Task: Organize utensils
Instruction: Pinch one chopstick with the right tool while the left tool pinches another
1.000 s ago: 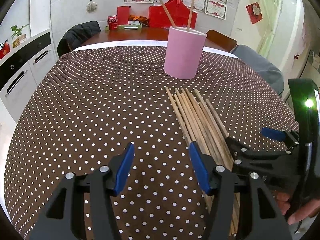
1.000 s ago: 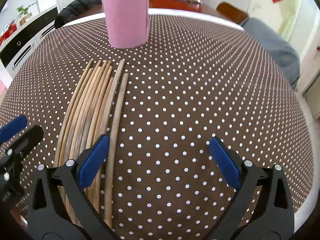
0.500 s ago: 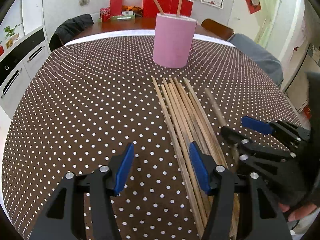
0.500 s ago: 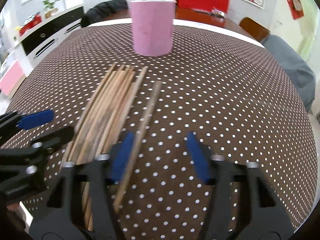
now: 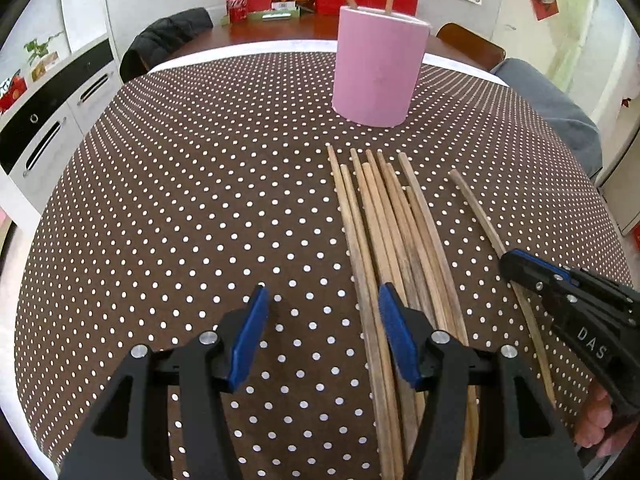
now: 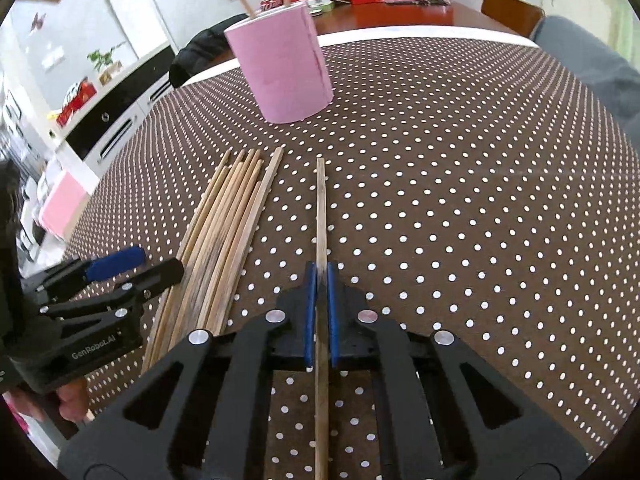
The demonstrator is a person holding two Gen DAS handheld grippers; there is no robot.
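Note:
A pink cylindrical holder stands at the far side of the table with two chopsticks in it. A bundle of several wooden chopsticks lies on the dotted brown tablecloth. My right gripper is shut on a single chopstick, which lies apart to the right of the bundle; it also shows in the left wrist view. My left gripper is open and empty over the near end of the bundle, its right finger above the sticks.
The round table's edge curves behind the holder. A chair with a dark jacket stands at the back left, another chair at the back right. White cabinets are to the left.
My right gripper has closed on the outermost chopstick and drawn it to the right, away from the bundle. Both grippers have moved closer to the holder.

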